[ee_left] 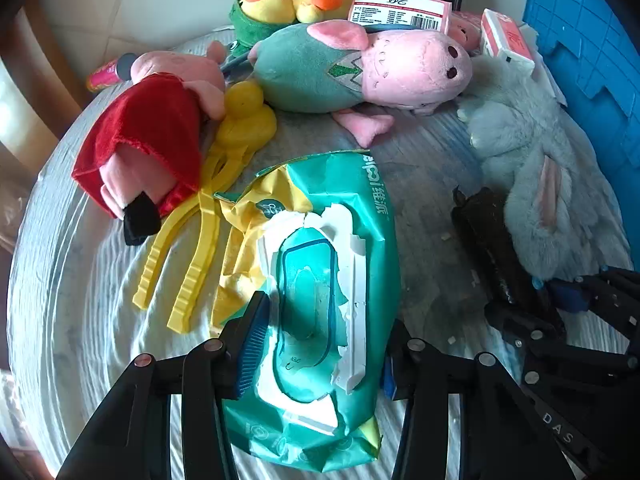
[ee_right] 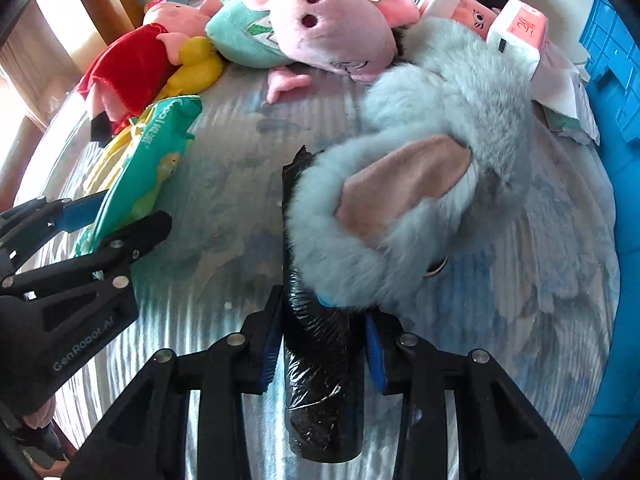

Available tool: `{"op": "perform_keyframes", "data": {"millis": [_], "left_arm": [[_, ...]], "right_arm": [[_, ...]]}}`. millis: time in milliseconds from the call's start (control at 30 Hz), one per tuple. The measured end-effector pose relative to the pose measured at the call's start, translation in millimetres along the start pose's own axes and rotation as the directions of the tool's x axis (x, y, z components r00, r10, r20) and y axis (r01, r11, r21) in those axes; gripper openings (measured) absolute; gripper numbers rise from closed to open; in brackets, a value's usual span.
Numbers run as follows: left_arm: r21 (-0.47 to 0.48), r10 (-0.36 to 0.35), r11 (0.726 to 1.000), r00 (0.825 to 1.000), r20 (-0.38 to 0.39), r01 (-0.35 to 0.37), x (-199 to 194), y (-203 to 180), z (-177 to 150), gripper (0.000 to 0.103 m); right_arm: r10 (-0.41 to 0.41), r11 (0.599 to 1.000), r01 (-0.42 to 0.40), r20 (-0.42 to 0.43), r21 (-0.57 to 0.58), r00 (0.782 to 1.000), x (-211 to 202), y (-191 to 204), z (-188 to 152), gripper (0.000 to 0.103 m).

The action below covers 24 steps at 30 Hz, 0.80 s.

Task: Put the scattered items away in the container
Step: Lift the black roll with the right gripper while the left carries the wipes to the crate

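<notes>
We pinch the torn green wet-wipes pack (ee_left: 320, 300) with the left gripper (ee_left: 324, 344) and the black plastic-bag roll (ee_right: 320, 368) with the right gripper (ee_right: 322, 344), mid-table; lift both straight, toward the blue crate (ee_right: 612, 92) at the right edge.

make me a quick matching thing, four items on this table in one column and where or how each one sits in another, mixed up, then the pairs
Items:
1. wet wipes pack
2. black roll
3. yellow tongs
4. blue crate

Places or states:
A. at the table's right edge
B. between the right gripper's pads
C. lying beside the red-dressed pig plush
D. between the left gripper's pads

Pairs: 1-D, 2-B, 3-C, 4-A
</notes>
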<state>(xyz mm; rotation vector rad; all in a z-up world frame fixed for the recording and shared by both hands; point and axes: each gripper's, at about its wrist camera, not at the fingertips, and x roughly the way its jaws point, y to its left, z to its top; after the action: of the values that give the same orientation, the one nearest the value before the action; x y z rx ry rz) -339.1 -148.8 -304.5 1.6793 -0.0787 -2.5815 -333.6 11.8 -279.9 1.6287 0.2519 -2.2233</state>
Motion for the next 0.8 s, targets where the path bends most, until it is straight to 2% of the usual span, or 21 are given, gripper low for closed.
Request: {"op": "perform_keyframes", "data": {"millis": [167, 267, 367, 433, 667, 800], "left_arm": [[-0.023, 0.013, 1.0, 0.998, 0.063, -0.012, -33, 21, -11, 0.043], [-0.034, 0.022, 0.999, 0.994, 0.104, -0.018, -50, 22, -14, 0.043], [-0.03, 0.026, 0.999, 0.99, 0.138, -0.022, -70, 19, -20, 0.043], [-0.032, 0.022, 0.999, 0.986, 0.163, -0.017, -82, 22, -20, 0.043], [-0.028, 0.012, 1.0, 0.964, 0.266, -0.005, -129, 34, -13, 0.043], [-0.023, -0.012, 1.0, 0.945, 0.328, 0.02, -157, 33, -2, 0.043]], "right_arm": [[0.007, 1.0, -0.006, 0.029, -0.015, 1.0, -25, 14, -14, 0.035], [-0.001, 1.0, 0.002, 0.075, -0.021, 0.997, -48, 22, -16, 0.035], [-0.01, 1.0, 0.013, 0.13, -0.023, 0.991, -70, 12, -21, 0.035], [-0.019, 1.0, 0.022, 0.164, -0.02, 0.986, -75, 20, -6, 0.035], [-0.052, 0.999, 0.053, 0.289, 0.004, 0.956, -89, 38, 29, 0.035], [-0.092, 0.996, 0.085, 0.359, 0.037, 0.929, -135, 36, 34, 0.035]]}}
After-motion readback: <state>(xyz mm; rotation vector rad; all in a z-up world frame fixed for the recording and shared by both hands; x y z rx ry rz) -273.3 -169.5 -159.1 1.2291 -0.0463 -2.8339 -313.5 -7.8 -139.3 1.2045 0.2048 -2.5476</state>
